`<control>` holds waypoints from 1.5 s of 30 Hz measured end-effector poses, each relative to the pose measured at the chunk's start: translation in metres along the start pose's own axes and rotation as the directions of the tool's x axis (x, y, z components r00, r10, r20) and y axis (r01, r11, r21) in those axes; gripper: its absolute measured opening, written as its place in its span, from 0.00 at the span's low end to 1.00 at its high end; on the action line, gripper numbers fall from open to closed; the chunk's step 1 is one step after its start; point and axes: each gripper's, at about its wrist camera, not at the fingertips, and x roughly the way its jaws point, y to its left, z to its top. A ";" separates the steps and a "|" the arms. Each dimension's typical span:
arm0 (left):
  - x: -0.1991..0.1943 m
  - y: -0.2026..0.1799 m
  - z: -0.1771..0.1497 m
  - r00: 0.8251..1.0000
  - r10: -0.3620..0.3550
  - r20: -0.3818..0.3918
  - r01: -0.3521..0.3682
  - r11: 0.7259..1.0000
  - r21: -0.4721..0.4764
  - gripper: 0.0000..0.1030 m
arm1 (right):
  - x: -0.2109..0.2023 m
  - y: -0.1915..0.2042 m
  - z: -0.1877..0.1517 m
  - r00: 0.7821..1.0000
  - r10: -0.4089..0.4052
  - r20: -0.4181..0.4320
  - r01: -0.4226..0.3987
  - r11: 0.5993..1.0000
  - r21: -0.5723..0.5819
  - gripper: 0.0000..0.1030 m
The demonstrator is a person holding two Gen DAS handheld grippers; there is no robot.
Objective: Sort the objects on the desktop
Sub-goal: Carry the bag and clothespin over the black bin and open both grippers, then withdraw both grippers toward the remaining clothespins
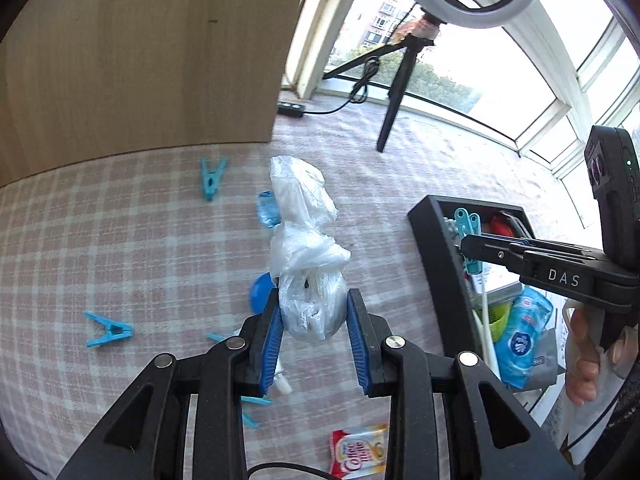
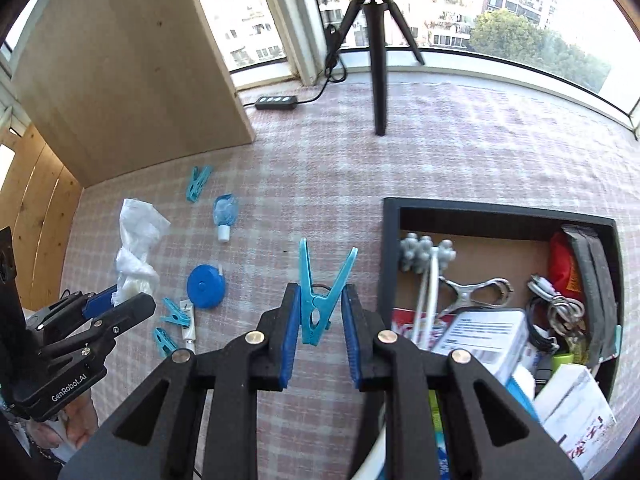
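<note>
My left gripper [image 1: 314,316] is shut on a crumpled clear plastic bag [image 1: 304,240] and holds it above the checked tablecloth. In the right wrist view the bag [image 2: 136,248] shows at the left gripper's tip [image 2: 116,300]. My right gripper [image 2: 320,316] is shut on a blue clothespin [image 2: 320,300], just left of the black storage box [image 2: 390,256]. In the left wrist view the right gripper [image 1: 468,248] holds the clothespin [image 1: 468,232] over the box [image 1: 436,248].
Loose blue clothespins [image 2: 198,184] [image 2: 176,314] [image 1: 110,330], a blue tape measure [image 2: 206,286], a small blue bottle [image 2: 225,214], a white tube [image 2: 188,326] and a coffee sachet [image 1: 358,454] lie on the cloth. A wooden board [image 2: 132,68], tripod [image 2: 378,60] and power strip [image 2: 276,102] stand behind.
</note>
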 end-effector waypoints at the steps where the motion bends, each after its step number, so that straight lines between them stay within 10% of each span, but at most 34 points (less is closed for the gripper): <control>1: 0.002 -0.012 0.004 1.000 -0.015 0.000 0.015 1.000 0.020 0.28 | -0.007 -0.012 0.001 1.000 -0.017 0.012 0.016 1.000 0.018 0.20; 12: 0.043 -0.158 0.020 0.988 -0.146 -0.052 0.154 0.961 0.230 0.29 | -0.033 -0.102 -0.007 0.984 -0.173 0.044 0.161 0.965 0.206 0.20; 16: 0.054 -0.193 0.015 0.990 -0.125 -0.062 0.138 0.946 0.294 0.70 | -0.041 -0.119 -0.009 0.978 -0.205 0.046 0.190 0.957 0.220 0.52; 20: 0.051 -0.194 0.009 0.996 -0.089 -0.024 0.092 0.938 0.335 0.70 | -0.043 -0.120 -0.003 0.979 -0.190 0.072 0.170 0.960 0.222 0.52; 35: 0.014 -0.002 -0.005 0.989 0.150 0.009 -0.150 0.985 0.088 0.66 | -0.004 -0.009 0.028 0.997 -0.036 0.065 0.035 0.999 0.008 0.52; 45: 0.003 0.126 -0.041 0.963 0.248 -0.101 -0.265 0.937 -0.229 0.61 | 0.048 0.084 0.024 0.999 0.032 -0.025 -0.034 0.993 -0.114 0.52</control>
